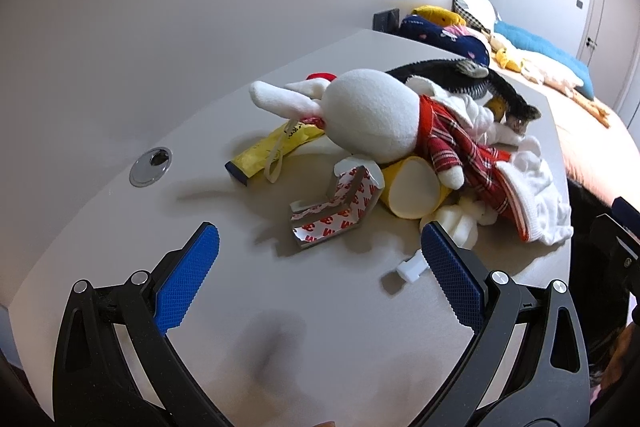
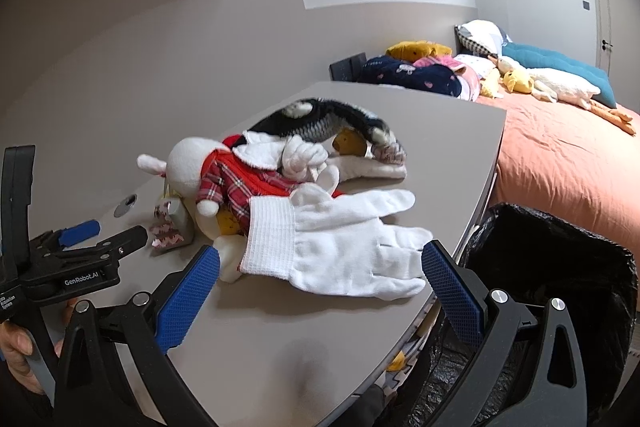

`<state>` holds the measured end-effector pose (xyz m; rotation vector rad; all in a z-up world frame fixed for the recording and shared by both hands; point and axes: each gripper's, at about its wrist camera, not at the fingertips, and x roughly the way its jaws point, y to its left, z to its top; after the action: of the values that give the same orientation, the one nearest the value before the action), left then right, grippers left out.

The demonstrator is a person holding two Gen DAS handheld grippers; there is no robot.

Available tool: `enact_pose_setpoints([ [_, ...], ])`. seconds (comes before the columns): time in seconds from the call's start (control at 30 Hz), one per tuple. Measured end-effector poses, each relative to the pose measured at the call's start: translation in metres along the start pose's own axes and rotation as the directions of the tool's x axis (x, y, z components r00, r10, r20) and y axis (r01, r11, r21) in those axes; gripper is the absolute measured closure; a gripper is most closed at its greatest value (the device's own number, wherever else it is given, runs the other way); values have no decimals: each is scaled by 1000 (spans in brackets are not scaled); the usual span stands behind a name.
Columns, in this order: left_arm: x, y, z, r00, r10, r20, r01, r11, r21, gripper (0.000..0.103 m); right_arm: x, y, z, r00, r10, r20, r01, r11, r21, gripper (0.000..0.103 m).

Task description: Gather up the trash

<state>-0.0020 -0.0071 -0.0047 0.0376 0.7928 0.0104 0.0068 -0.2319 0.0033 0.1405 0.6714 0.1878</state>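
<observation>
On the grey table (image 1: 224, 307) lie a crumpled red-and-white printed wrapper (image 1: 336, 205), a yellow paper cup (image 1: 412, 193) on its side, a yellow packet (image 1: 276, 147), white foam bits (image 1: 460, 223) and a small white plastic piece (image 1: 412, 267). My left gripper (image 1: 320, 251) is open and empty, just short of the wrapper. My right gripper (image 2: 320, 267) is open around a white glove (image 2: 340, 247) lying flat, not touching it. The wrapper also shows in the right wrist view (image 2: 170, 227). A bin lined with a black bag (image 2: 560, 267) stands off the table's right edge.
A white plush rabbit in a red plaid dress (image 1: 392, 123) lies over the cup, with a black-and-grey plush (image 2: 324, 123) behind it. A chrome cable grommet (image 1: 151, 166) sits at the left. A bed with an orange sheet (image 2: 568, 163) and pillows lies beyond.
</observation>
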Motion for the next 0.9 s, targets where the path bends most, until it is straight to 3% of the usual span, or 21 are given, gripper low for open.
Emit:
enact_pose_setpoints([
  [0.4,28,1,6,998,-50,-41,50,999,12,5,26,4,2,999,6,-37,-7,1000,-26,2],
  [0.8,58,-7,19,999,-27,-35,32,990,137,5,56,6,8,997,-1,-78,-3,999,-46,3],
  [0.9,61,-7,21,999,-31,-33,36,987,154,5,62,8,6,995,-9,-95,4,998,-57,13],
])
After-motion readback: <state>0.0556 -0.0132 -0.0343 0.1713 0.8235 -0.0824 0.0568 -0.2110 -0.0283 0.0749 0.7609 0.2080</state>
